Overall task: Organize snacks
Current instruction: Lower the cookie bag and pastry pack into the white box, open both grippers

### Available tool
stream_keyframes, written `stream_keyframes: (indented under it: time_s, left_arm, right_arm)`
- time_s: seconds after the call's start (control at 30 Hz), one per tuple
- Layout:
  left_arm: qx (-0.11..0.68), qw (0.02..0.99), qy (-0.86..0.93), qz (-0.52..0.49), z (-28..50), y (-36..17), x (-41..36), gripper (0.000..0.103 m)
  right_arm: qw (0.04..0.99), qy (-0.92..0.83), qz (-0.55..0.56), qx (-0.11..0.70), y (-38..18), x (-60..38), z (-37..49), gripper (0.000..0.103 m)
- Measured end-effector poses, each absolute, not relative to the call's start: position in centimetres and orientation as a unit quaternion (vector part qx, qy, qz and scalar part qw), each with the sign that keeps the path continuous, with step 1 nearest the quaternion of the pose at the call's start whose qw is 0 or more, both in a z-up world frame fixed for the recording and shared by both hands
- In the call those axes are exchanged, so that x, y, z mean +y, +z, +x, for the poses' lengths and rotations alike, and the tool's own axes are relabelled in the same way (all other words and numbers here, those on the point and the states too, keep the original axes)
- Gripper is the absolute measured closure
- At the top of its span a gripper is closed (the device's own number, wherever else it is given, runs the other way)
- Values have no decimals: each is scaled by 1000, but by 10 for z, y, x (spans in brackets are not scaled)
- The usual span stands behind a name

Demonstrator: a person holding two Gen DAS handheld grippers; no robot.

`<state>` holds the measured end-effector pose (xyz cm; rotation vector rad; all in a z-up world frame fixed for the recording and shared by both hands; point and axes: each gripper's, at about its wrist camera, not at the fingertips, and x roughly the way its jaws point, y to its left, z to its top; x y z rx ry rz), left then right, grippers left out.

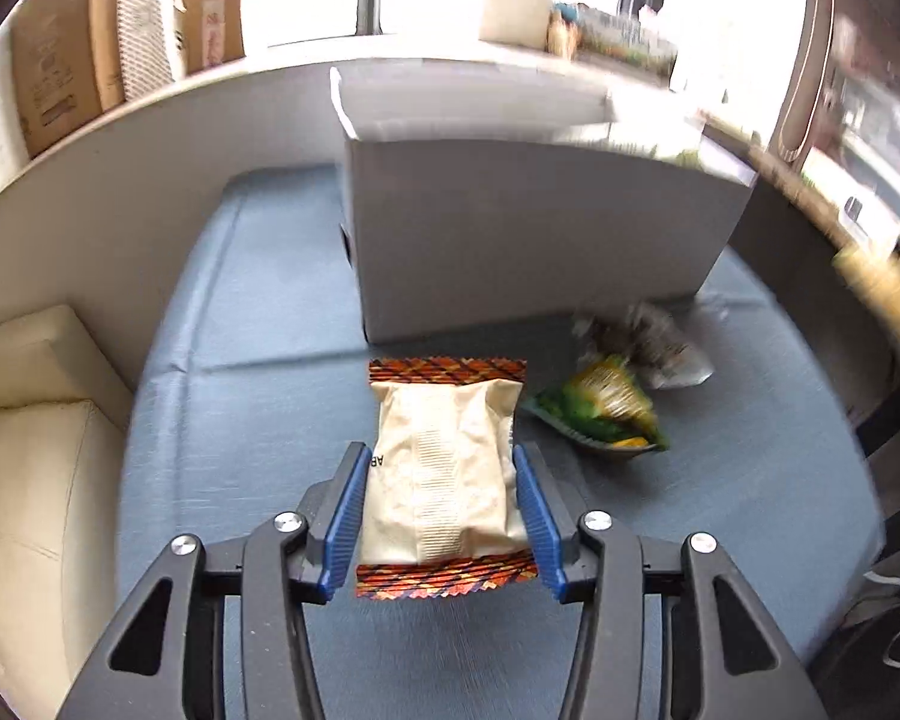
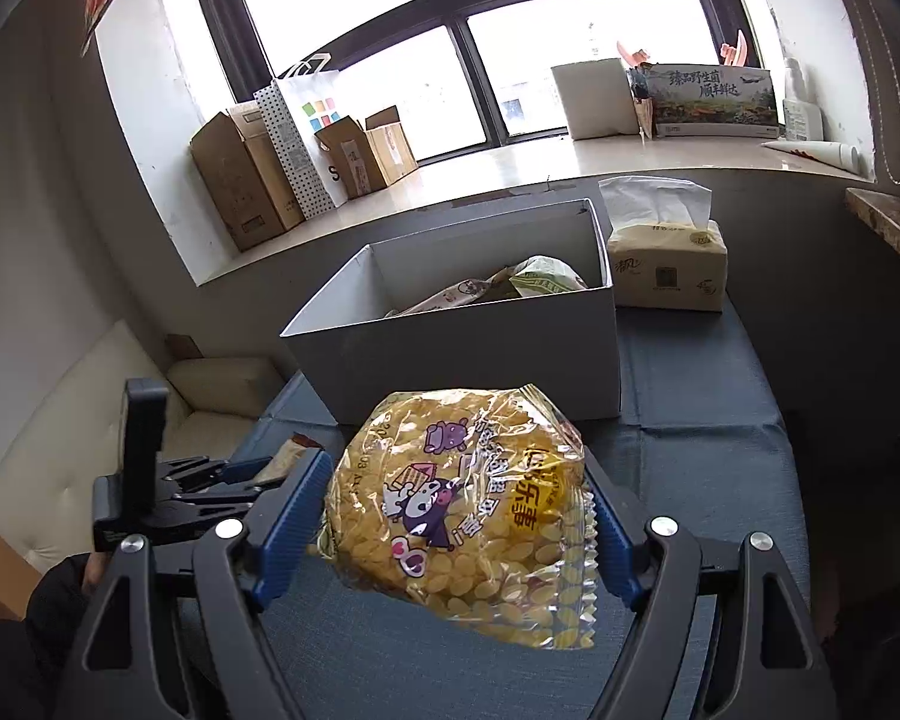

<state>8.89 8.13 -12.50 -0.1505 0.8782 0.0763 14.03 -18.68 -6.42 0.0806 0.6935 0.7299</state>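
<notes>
Your left gripper (image 1: 444, 513) is clamping the cream snack packet (image 1: 444, 468) by its two long sides, the blue fingers (image 1: 348, 519) pressing in on it. The packet's long axis is running from 6 to 12 o'clock in the left wrist view, one orange crimped end nearest the camera, the other pointing at the white box (image 1: 528, 228). The gripper is pitching downward over the blue bench (image 1: 240, 360). A green packet (image 1: 606, 414) is lying at 3 o'clock of the cream one, blurred.

Your right gripper (image 2: 450, 516) is holding the yellow snack bag (image 2: 462, 510) above the bench, fingers spread wide against its sides. The bag is hanging tilted, its long axis running from 11 to 5 o'clock, with the box at 12 o'clock beyond it.
</notes>
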Motion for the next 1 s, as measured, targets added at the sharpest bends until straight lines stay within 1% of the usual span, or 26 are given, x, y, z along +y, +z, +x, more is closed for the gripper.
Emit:
stream_keyframes:
  time_s: [0.17,0.27,0.4,0.57,0.7,0.9,0.97,1.0]
  left_arm:
    - [377,921,30,-91,69,-75,81,50]
    - [359,928,23,-93,72,-50,80,50]
    - [342,936,20,-80,99,-26,79,50]
    - [324,943,13,-71,150,-2,82,50]
    - [339,937,2,-82,202,2,88,50]
    - [381,921,2,-84,260,-22,97,50]
    - [396,914,7,-88,269,-28,100,47]
    - [405,910,14,-84,272,-32,100,39]
  right_arm:
    - [873,356,28,332,-64,-177,142,20]
    - [874,360,19,326,-61,-169,147,20]
    - [873,369,17,318,-50,-155,163,20]
    - [872,378,20,312,-32,-132,210,20]
    - [871,378,22,314,-20,-111,257,20]
    - [859,374,33,349,-29,-83,318,20]
    - [853,381,27,356,-35,-76,327,19]
    - [853,375,25,361,-38,-73,331,15]
